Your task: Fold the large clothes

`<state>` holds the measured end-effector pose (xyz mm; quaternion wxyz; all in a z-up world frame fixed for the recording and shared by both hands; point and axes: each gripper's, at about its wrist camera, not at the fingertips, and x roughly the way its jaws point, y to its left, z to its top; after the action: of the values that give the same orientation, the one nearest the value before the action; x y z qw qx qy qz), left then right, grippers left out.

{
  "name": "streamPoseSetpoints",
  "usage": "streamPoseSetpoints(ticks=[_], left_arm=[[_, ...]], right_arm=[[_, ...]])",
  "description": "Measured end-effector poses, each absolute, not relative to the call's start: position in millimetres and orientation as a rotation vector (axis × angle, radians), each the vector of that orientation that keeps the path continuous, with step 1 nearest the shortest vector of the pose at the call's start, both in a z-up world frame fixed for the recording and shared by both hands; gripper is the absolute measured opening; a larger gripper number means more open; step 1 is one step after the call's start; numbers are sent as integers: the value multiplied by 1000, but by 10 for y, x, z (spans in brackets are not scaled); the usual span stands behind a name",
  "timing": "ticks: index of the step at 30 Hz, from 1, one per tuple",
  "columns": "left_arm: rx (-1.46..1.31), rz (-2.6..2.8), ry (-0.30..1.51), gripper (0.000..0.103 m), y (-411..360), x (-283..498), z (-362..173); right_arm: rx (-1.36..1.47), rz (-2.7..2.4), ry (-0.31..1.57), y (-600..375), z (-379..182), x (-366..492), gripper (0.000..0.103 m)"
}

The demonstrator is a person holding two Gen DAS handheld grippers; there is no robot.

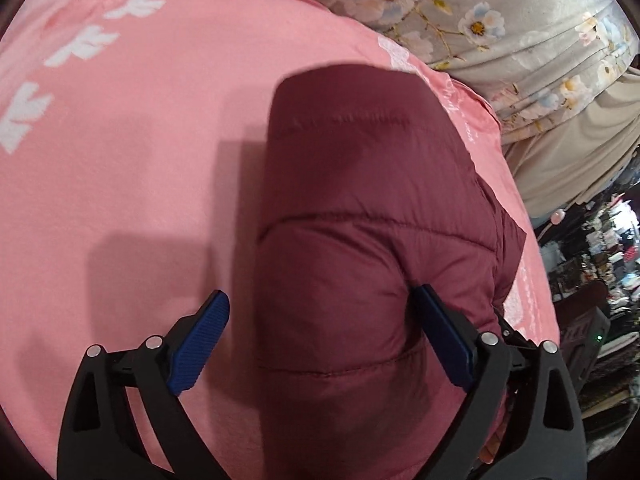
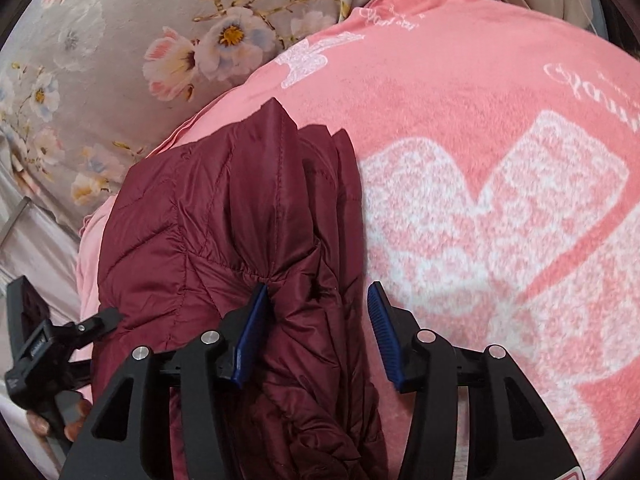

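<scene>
Your left wrist view gives you the smooth side of the maroon puffer jacket [image 1: 360,240]: a rounded, folded bundle running from the frame's centre down to the bottom edge, with two quilting seams crossing it and a soft crease near its top. Your left gripper [image 1: 320,328] stands spread wide around it; the left blue pad [image 1: 200,344] sits clear of the fabric over the pink blanket [image 1: 120,180], while the right pad lies against the jacket's side without squeezing it. Only this view shows the cluttered dark shelves [image 1: 592,280] at the right edge.

Your right wrist view shows what the other hides: the jacket's [image 2: 224,208] layered edges, several pointed corners stacked at upper centre, and much crumpled, wrinkled quilting lower down. Your right gripper [image 2: 316,320] is partly spread; its left pad [image 2: 250,336] touches a puckered fold, the right pad hangs free over the blanket's [image 2: 500,220] large white butterfly print, so nothing is pinched. At the lower left of this view you see the other gripper's black body [image 2: 36,352] with fingertips [image 2: 38,424] of your hand beneath it.

In both views the jacket lies on the pink blanket, near the edge that borders the grey floral sheet [image 2: 120,60].
</scene>
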<state>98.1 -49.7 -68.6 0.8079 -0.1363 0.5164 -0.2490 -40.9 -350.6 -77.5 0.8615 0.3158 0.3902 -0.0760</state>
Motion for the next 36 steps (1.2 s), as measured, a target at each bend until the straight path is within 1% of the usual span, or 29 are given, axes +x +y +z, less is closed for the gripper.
streamPoseSetpoints(ticks=[5, 6, 9, 11, 13, 14, 15, 16, 17, 18, 19, 22, 24, 28, 31, 36], left_arm=[[-380, -603, 1167, 95, -556, 1031, -874], [-376, -608, 1168, 95, -569, 1036, -882], [-328, -624, 1151, 95, -629, 1007, -874], [-303, -633, 1141, 95, -672, 995, -862], [-279, -636, 1132, 94, -708, 967, -845], [-268, -635, 1128, 93, -725, 955, -828], [-265, -633, 1126, 90, -742, 961, -816], [-256, -631, 1119, 86, -750, 942, -791], [-248, -629, 1109, 83, -758, 923, -764], [-231, -627, 1095, 76, -782, 897, -722], [-205, -628, 1072, 72, -805, 852, -661], [-133, -636, 1011, 50, -871, 741, -458], [-101, -657, 967, 44, -912, 658, -271], [-76, -706, 888, 41, -971, 500, 55], [-51, -748, 791, 40, -1032, 348, 385], [-19, -822, 594, 41, -1073, 99, 1026]], right_arm=[[719, -104, 822, -3570, -835, -401, 53], [726, -94, 822, -3567, -836, -389, 55], [746, -61, 822, -3576, -854, -333, 55], [761, -45, 821, -3583, -866, -300, 52], [778, -20, 823, -3583, -878, -264, 44], [810, 6, 824, -3595, -901, -251, 38], [839, 24, 824, -3608, -918, -236, 32], [856, 39, 822, -3613, -924, -231, 30], [856, 48, 817, -3610, -905, -235, 25], [846, 47, 811, -3594, -871, -244, 21], [828, 41, 802, -3567, -822, -260, 20], [767, 18, 775, -3473, -652, -330, 17], [753, 16, 755, -3438, -534, -388, 16], [704, 0, 660, -3401, -99, -588, 16], [667, -16, 578, -3391, 254, -713, 16], [559, -31, 388, -3289, 1027, -945, 16]])
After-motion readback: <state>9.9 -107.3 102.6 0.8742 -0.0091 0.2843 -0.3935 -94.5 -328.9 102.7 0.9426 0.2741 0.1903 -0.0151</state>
